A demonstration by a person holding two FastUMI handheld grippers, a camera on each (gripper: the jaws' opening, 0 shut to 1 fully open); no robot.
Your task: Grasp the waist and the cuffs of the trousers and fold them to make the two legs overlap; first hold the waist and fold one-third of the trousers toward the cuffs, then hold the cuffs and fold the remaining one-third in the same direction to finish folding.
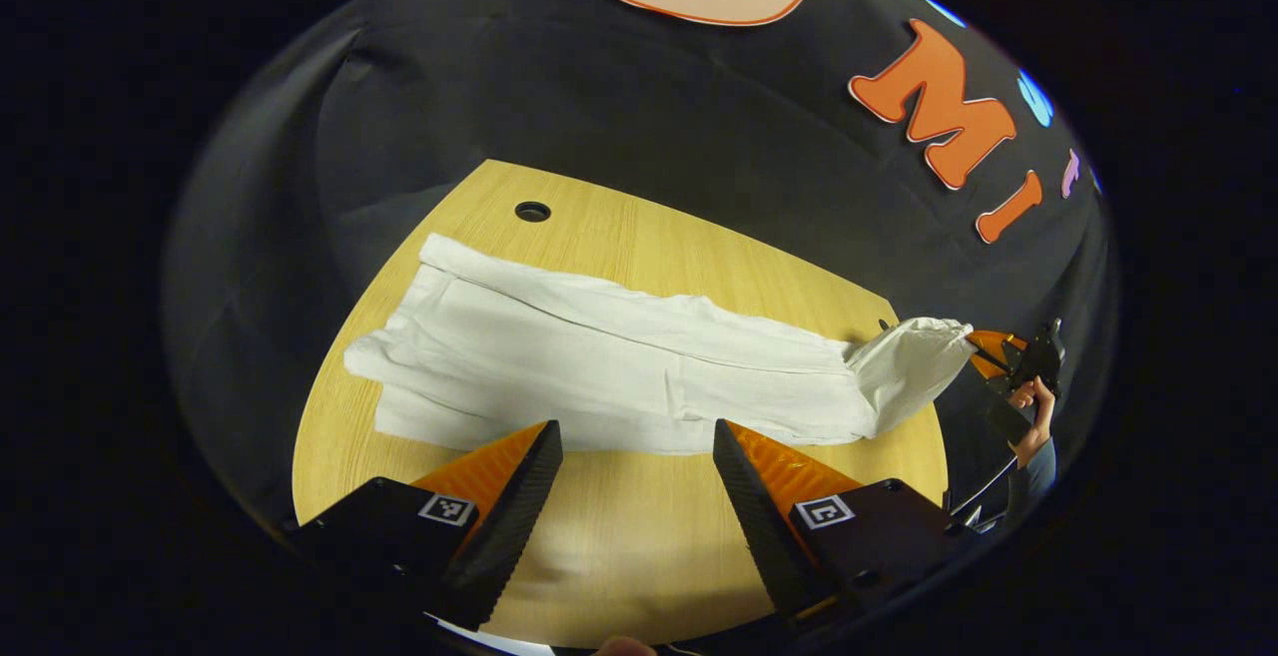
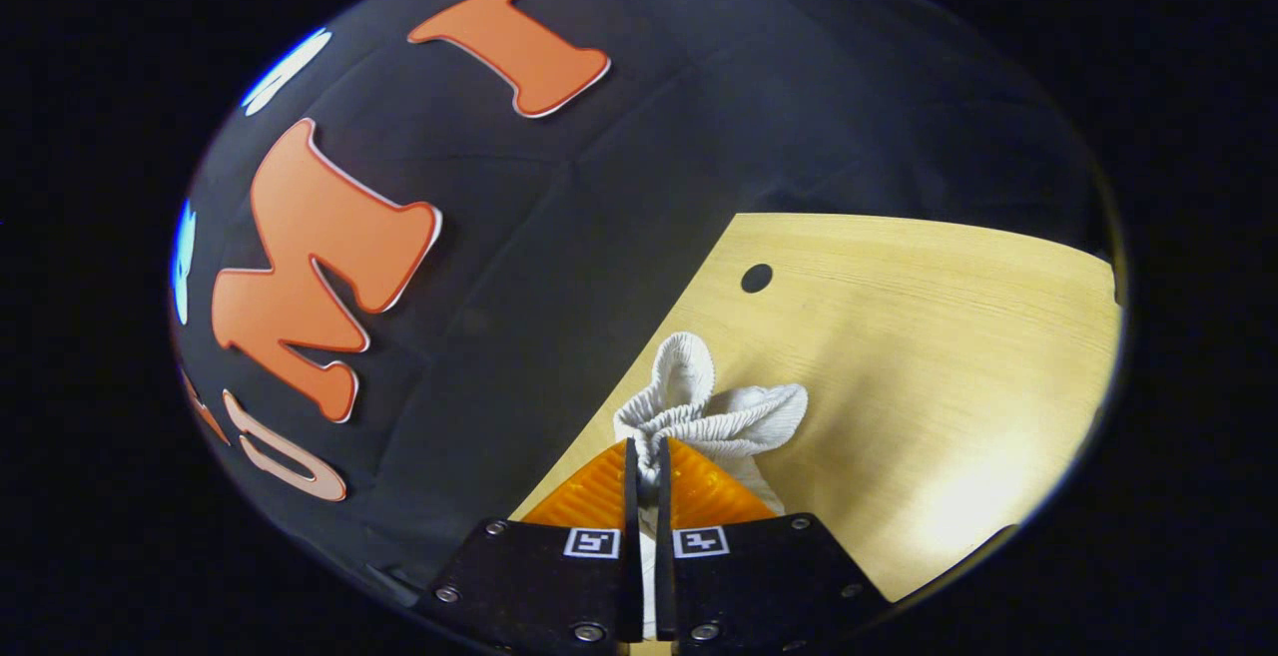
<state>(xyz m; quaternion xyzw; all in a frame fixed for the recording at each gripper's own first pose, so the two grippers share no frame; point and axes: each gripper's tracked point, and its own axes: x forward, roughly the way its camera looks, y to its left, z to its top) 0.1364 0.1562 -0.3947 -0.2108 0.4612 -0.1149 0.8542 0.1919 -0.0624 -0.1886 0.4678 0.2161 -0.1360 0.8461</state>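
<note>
While the right hand-held gripper (image 2: 646, 456) pinches the gathered waist (image 2: 699, 406) at lower centre, the trousers (image 1: 599, 356) cross the worktop (image 1: 639, 526); the left hand-held gripper (image 1: 637, 456) gapes empty; carry the waist low toward the cuffs (image 1: 399, 366).

Quick count: one pair of white trousers (image 1: 619, 366), one wooden desk (image 1: 639, 526) with one round hole (image 1: 532, 211) in it, two tools, the left tool (image 1: 637, 441) and the right tool (image 2: 646, 461), and one hand (image 1: 1033, 411).

My white trousers (image 1: 599, 356) with a ribbed white waist (image 2: 714, 416) on my pale yellow wood-grain table (image 1: 639, 536).
</note>
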